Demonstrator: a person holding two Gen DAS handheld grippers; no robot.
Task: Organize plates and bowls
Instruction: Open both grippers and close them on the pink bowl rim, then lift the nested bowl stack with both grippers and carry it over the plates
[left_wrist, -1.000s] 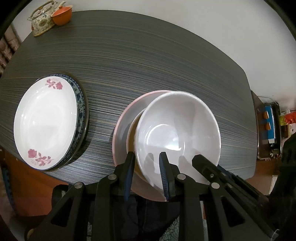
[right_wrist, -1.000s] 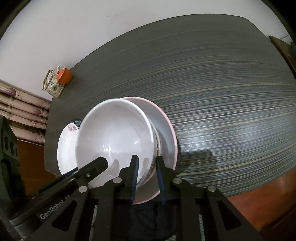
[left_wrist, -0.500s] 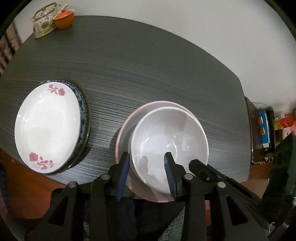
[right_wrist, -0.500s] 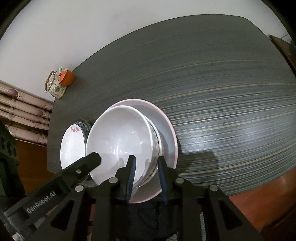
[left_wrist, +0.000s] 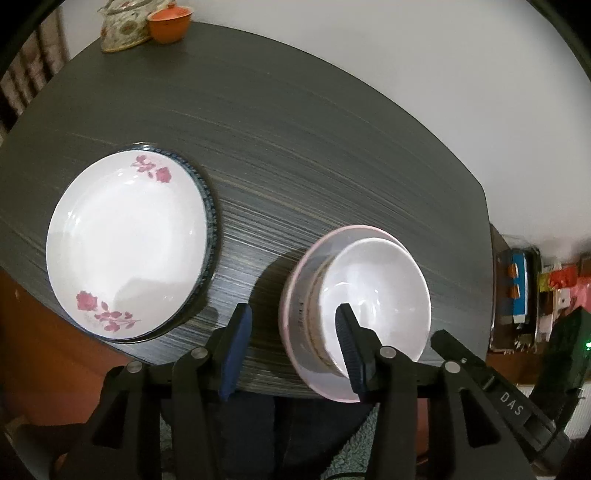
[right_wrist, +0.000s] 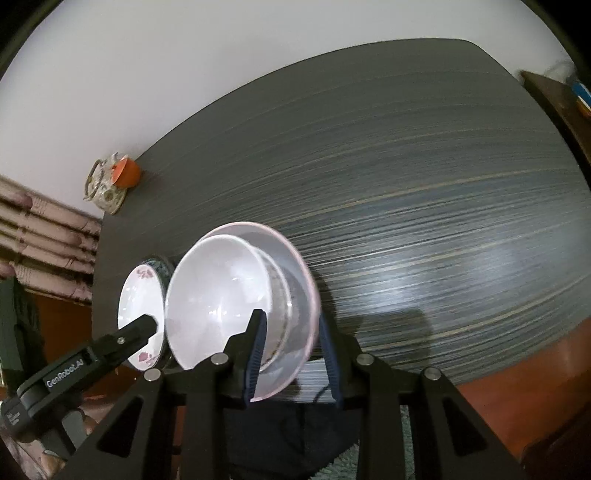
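I see the bowls (left_wrist: 373, 295) stacked on the pink plate (left_wrist: 295, 291), two plates (left_wrist: 125, 243) left of it; both tongs are opening, the left gripper (left_wrist: 291, 347) and right gripper (right_wrist: 291, 354) gripping nothing.

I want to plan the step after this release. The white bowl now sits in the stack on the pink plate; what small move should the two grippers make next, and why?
Probably lift both grippers back from the stack. The white bowl rests in the bowl stack on the pink plate. The left gripper is opening with nothing held, and the right gripper is opening while it straddles the plate's rim without gripping it.
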